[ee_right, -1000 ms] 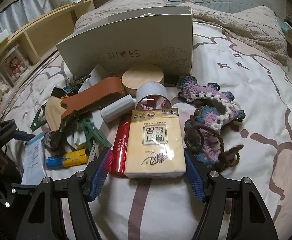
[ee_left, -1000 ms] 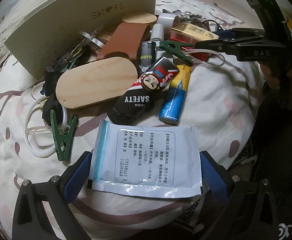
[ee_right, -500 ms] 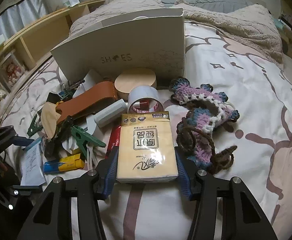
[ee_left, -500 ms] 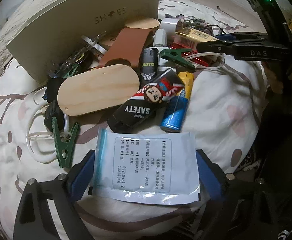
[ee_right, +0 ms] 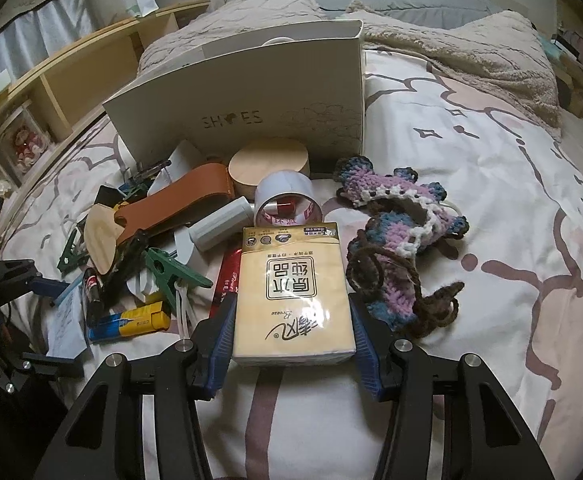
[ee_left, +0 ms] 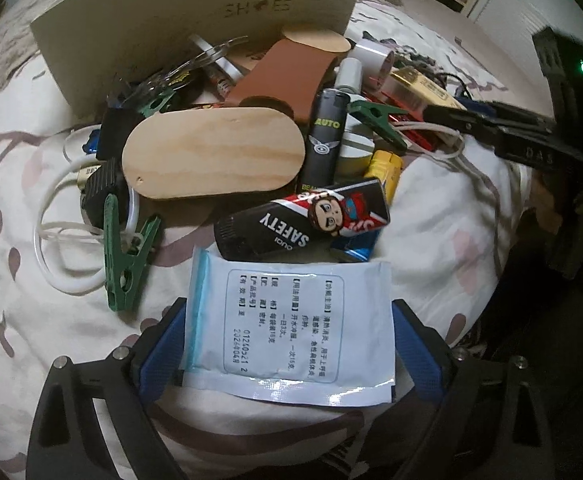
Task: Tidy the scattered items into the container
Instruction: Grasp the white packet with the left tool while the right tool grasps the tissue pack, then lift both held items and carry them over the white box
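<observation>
A white printed sachet (ee_left: 287,328) sits between the blue pads of my left gripper (ee_left: 287,344), which is shut on its two side edges. Its top edge overlaps a black "SAFETY" lighter (ee_left: 303,220) and a blue-and-yellow one behind. A yellow tissue pack (ee_right: 293,296) lies on the bedspread with my right gripper (ee_right: 293,332) shut on its sides. The container, a beige shoe box (ee_right: 251,92), stands open-topped behind the pile of items, and its wall (ee_left: 195,20) also shows in the left wrist view. The inside of the box is mostly hidden.
The pile holds a wooden oval (ee_left: 215,152), a brown leather case (ee_left: 287,72), green clips (ee_left: 127,256), a white cable (ee_left: 51,232) and a tape roll (ee_right: 287,200). A crocheted piece (ee_right: 403,232) lies right of the tissue pack. A wooden shelf (ee_right: 71,76) runs along the left.
The right jaws closed from a wide stance onto the tissue pack. The left jaws narrowed onto the sachet, which now overlaps the lighters it lay short of.
</observation>
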The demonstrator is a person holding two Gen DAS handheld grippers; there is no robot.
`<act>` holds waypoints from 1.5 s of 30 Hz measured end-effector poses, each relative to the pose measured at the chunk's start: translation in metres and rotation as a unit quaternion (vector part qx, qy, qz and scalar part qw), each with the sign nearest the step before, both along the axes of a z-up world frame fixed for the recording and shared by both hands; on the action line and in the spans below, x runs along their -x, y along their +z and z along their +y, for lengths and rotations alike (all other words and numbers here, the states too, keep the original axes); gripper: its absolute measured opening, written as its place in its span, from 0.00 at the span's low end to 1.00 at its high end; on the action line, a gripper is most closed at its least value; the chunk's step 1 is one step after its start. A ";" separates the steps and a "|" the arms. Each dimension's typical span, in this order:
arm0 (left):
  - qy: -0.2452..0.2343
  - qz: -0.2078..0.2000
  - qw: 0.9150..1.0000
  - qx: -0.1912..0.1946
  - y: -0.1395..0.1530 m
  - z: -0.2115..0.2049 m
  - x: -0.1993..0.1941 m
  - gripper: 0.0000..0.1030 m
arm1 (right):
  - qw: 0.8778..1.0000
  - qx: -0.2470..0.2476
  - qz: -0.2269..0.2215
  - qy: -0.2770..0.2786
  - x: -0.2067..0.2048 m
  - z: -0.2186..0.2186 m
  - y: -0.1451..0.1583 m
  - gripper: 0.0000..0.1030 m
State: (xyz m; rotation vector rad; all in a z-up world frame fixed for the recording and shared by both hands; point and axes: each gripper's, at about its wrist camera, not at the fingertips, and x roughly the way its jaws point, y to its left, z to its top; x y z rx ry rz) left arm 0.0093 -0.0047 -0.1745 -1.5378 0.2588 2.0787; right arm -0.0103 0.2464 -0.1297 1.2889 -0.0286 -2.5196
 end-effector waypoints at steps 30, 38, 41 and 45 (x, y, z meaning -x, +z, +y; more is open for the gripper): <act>0.047 0.076 0.995 -0.037 0.034 -0.004 -0.015 0.66 | 0.999 0.018 0.029 -0.017 -0.006 0.012 0.020 0.52; 0.046 0.113 0.992 -0.039 0.059 -0.005 -0.002 0.66 | 0.997 0.001 0.079 0.003 0.007 0.004 0.062 0.52; 0.043 0.132 0.990 -0.038 0.073 -0.002 0.006 0.66 | 0.995 -0.001 0.099 0.012 0.014 -0.002 0.080 0.52; 0.033 0.164 0.985 -0.040 0.096 0.005 0.013 0.66 | 0.991 -0.003 0.128 0.025 0.026 -0.015 0.108 0.52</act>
